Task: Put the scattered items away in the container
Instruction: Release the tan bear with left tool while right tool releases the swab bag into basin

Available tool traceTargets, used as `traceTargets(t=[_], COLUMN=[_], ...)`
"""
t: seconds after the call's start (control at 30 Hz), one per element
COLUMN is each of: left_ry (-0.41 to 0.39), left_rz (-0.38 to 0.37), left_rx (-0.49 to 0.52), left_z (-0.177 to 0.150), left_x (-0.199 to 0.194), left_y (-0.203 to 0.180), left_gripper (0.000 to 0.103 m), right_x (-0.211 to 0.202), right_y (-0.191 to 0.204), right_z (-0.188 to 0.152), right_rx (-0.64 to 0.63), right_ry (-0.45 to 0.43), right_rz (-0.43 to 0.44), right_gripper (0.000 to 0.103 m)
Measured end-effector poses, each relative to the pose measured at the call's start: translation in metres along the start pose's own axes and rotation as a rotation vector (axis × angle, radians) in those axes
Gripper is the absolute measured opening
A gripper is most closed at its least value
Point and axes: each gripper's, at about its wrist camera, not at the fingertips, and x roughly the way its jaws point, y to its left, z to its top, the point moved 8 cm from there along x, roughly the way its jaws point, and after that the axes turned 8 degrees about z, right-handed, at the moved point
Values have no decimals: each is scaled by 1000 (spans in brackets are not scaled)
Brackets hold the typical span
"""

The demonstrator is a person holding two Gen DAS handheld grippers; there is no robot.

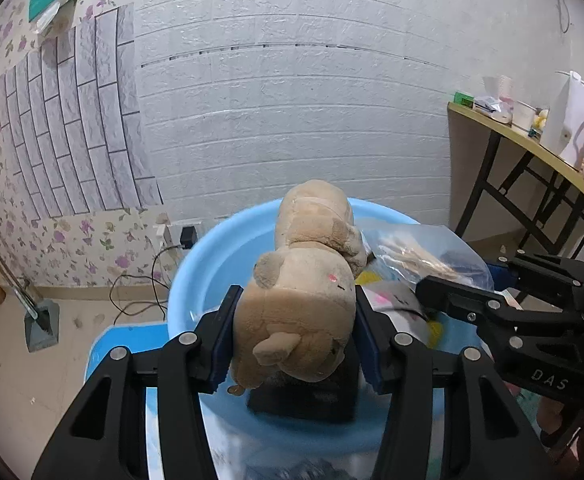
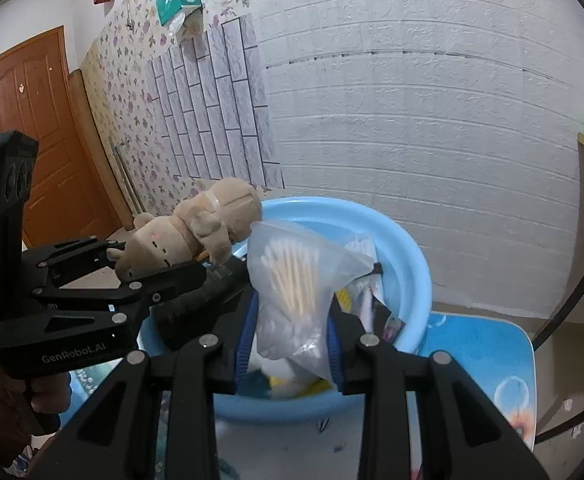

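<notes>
Plush toy (image 1: 304, 308) and bag of swabs (image 2: 296, 292) side by side above the basin (image 2: 408, 248), toy to the left.

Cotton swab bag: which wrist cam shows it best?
Right wrist. The clear cotton swab bag sits centre frame, pinched in the right gripper over the blue basin, swabs visible through the plastic. The left wrist view shows only part of it, behind the plush toy in the left gripper.
</notes>
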Motion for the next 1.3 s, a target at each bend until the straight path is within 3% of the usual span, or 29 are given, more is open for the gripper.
traceTargets(t=[0.23, 0.6, 0.73, 0.87, 1.3], left_ry=[21, 57, 59, 54, 59], left_rz=[5, 10, 19, 44, 21], left_rx=[-1, -38, -49, -66, -79], left_z=[12, 5, 3, 3, -3], left_x=[30, 62, 65, 64, 43], left_y=[11, 30, 36, 43, 40], left_gripper=[51, 52, 62, 80, 80], right_x=[25, 54, 59, 63, 62], right_y=[-14, -28, -28, -27, -26], right_z=[11, 8, 4, 2, -1], right_rx=[3, 32, 35, 34, 60], right_ry=[5, 44, 55, 72, 101], right_rz=[8, 8, 11, 10, 2], right_gripper=[31, 31, 31, 33, 38])
